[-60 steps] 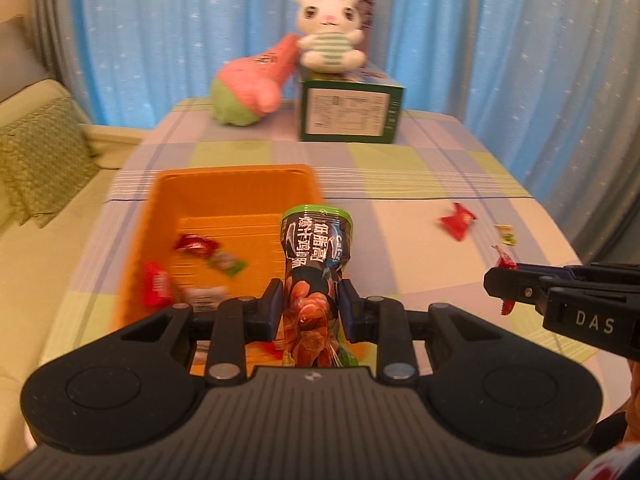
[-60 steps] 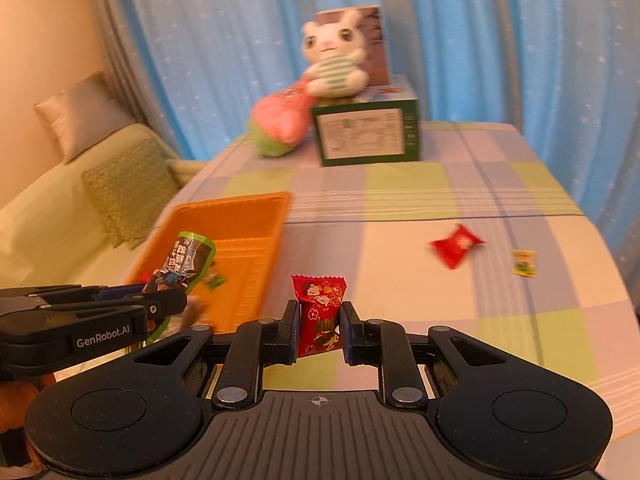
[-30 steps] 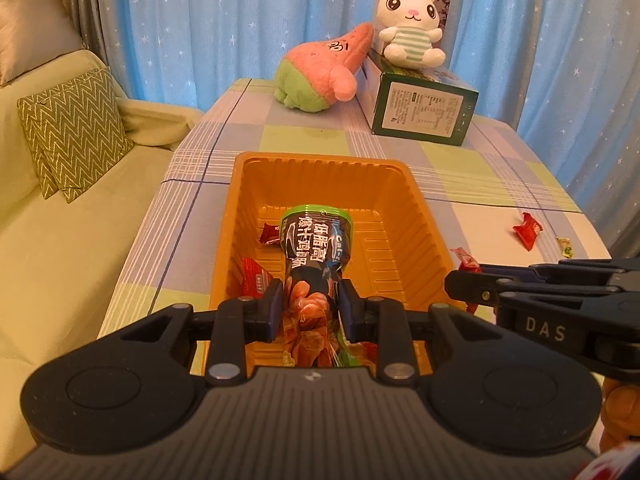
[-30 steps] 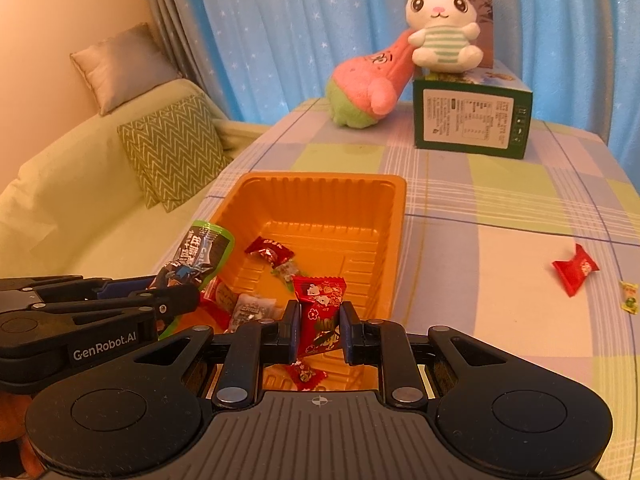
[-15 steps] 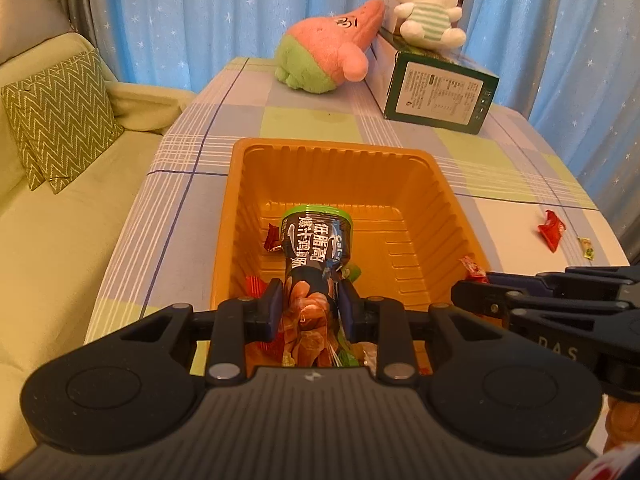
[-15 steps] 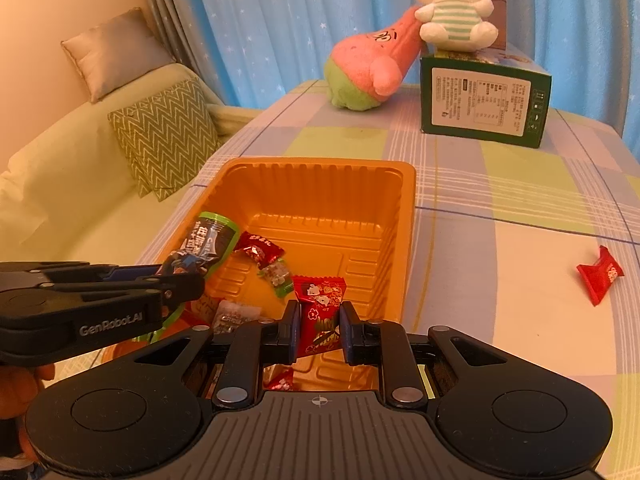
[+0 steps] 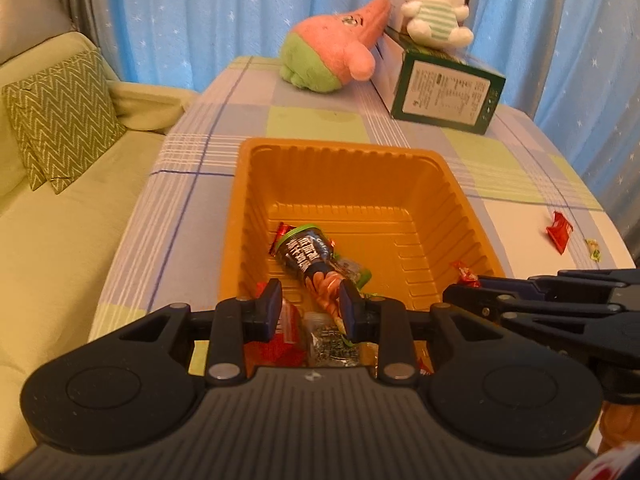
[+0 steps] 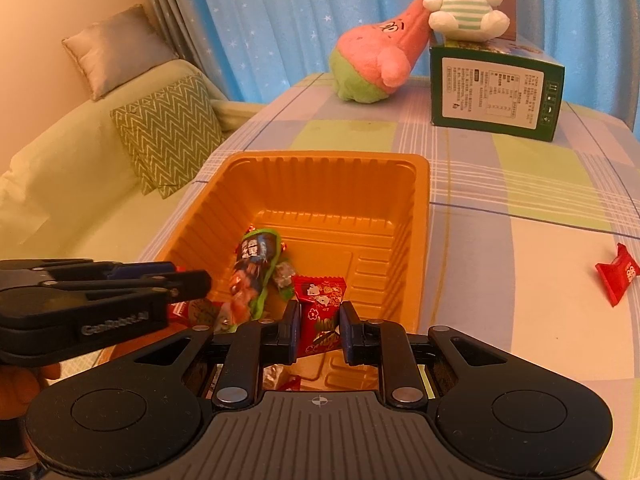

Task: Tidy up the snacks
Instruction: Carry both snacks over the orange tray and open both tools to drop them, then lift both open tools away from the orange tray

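Checked table (image 7: 320, 124): orange tray (image 7: 340, 148), green box (image 7: 444, 100) (far end), red candy (image 7: 559, 231).

- Lighting: warm, amber-tinted, moderately bright; daylight filters through the blue curtains (image 7: 192, 20).
- Shadows: soft — deepest inside the orange tray (image 8: 416, 184).
- Distortion: strong fisheye bowing, dark vignetted corners.
- Focus: the dark snack pack (image 8: 252, 276) shows motion blur — remaining areas reasonably sharp.

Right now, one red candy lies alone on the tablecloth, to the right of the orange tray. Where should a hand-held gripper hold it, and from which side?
Grip the red candy across its puffy middle, coming down from above. It lies flat on the tablecloth with nothing beside it, and its flared crimped ends are thin and would likely slip. Set the fingers across the narrow width, not along the length between the ends.
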`<state>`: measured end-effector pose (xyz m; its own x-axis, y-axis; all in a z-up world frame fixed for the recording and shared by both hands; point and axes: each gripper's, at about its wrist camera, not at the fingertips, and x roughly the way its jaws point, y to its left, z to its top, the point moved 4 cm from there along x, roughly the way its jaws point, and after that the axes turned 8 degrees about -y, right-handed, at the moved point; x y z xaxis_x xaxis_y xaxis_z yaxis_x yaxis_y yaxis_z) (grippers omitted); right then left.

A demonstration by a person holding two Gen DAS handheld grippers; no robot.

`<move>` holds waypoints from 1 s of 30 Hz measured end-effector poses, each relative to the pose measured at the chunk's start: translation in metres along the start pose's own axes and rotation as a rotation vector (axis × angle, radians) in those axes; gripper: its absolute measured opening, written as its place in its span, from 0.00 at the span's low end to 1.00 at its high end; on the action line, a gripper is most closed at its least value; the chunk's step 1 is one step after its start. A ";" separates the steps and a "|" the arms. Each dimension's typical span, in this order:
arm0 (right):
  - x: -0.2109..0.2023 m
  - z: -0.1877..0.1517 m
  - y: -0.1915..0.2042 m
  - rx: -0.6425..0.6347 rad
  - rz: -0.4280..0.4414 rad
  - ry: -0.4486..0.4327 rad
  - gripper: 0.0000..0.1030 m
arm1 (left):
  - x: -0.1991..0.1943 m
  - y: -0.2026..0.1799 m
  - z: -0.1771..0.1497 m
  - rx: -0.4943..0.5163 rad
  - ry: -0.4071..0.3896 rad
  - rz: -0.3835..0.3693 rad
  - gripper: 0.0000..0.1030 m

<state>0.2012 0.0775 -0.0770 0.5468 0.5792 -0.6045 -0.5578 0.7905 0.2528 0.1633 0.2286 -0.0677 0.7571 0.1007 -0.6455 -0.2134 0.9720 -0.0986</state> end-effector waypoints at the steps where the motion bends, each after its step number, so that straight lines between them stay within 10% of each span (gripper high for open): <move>1: 0.000 0.001 0.001 0.000 0.002 -0.003 0.20 | -0.003 0.002 0.001 -0.008 -0.006 0.003 0.27; 8: -0.005 0.008 0.005 0.033 0.021 -0.035 0.23 | -0.020 0.012 0.000 -0.030 -0.021 0.024 0.29; 11: -0.014 0.009 0.003 0.047 0.009 -0.050 0.46 | -0.026 0.012 -0.004 -0.042 -0.013 0.024 0.31; 30: -0.138 -0.023 -0.034 0.171 -0.115 -0.110 0.48 | -0.105 -0.036 -0.022 -0.002 -0.056 -0.004 0.54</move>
<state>0.1305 -0.0332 -0.0194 0.6706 0.4943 -0.5532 -0.3795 0.8693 0.3167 0.0779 0.1786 -0.0135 0.7912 0.1091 -0.6018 -0.2120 0.9719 -0.1025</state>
